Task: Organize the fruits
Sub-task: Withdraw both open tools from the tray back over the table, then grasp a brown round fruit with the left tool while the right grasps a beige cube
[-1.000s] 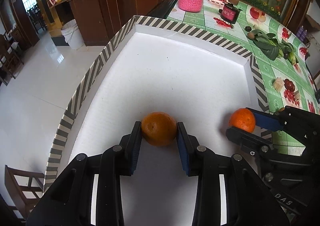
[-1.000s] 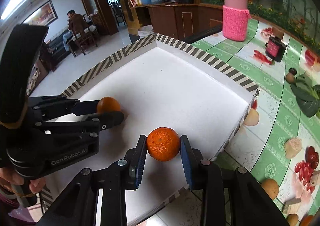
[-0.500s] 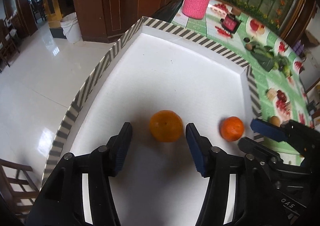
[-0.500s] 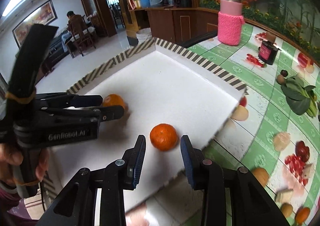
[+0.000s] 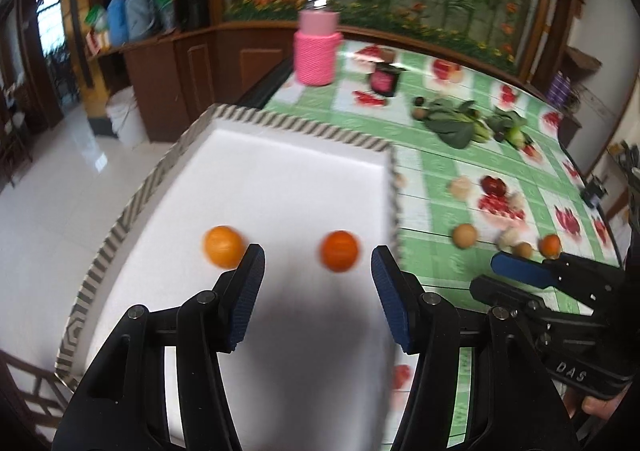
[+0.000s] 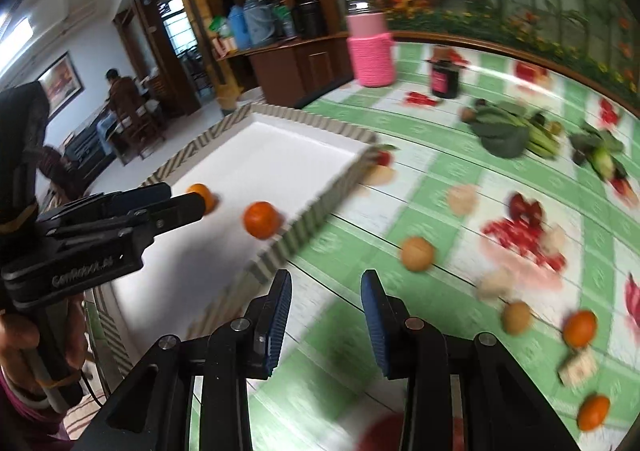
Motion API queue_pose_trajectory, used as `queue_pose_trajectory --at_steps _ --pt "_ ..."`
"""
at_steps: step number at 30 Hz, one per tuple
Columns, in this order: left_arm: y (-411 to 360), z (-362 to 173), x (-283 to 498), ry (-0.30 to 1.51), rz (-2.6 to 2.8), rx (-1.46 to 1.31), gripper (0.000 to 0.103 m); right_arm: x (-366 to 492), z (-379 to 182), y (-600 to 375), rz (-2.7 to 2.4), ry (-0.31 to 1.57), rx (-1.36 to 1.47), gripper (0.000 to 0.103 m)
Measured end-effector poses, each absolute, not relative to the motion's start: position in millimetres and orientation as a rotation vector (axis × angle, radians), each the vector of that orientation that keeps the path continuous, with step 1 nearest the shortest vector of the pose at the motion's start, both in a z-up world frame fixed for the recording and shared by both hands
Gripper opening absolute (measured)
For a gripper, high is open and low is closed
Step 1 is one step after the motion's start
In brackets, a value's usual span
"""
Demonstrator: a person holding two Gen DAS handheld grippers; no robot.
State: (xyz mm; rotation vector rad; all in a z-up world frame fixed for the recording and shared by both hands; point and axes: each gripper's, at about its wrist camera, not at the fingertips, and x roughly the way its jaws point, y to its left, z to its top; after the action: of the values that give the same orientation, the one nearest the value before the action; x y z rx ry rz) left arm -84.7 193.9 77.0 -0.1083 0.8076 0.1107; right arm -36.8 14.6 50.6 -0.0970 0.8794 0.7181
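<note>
Two oranges lie on the white floor of the tray (image 5: 248, 119), apart from each other: the paler orange (image 5: 223, 257) toward the tray's left striped rim, the deeper-coloured tangerine (image 5: 339, 250) nearer the right rim. Neither is touched by anything.

In the left wrist view, the left gripper (image 5: 318, 271) hangs above the tray with its jaws apart and nothing between the blue pads; its left finger stands just in front of the orange without gripping it, and the tangerine shows in the gap beyond the fingertips. The frames are blurred.

The right gripper (image 6: 326, 301) is off the tray, over the green-checked tabletop (image 6: 420, 171) just past the tray's near corner. Its jaws are parted a moderate way and hold nothing.

More fruit lies loose on the tabletop to the right: a tan round fruit (image 6: 417, 253) near the tray, a second tan one (image 6: 516, 316) farther on, and two small orange fruits (image 6: 580, 327) toward the edge of the view. Leafy greens (image 6: 500, 133) lie farther back, with a pink knit-sleeved jar (image 6: 370, 51) and a small dark jar (image 6: 444, 77) behind them.
</note>
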Motion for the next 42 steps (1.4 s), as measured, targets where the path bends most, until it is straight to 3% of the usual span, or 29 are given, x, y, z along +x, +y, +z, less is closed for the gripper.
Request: queue_pose_trajectory --at_steps 15,26,42 --pt "84 65 -76 0.82 -0.015 0.032 0.056 -48 41 -109 0.513 0.895 0.004 0.035" --pt "59 51 -66 0.866 -0.088 0.01 0.056 -51 22 -171 0.408 0.921 0.064 0.035" --pt "30 32 -35 0.965 -0.189 -0.034 0.056 -11 24 -151 0.399 0.949 -0.125 0.036"
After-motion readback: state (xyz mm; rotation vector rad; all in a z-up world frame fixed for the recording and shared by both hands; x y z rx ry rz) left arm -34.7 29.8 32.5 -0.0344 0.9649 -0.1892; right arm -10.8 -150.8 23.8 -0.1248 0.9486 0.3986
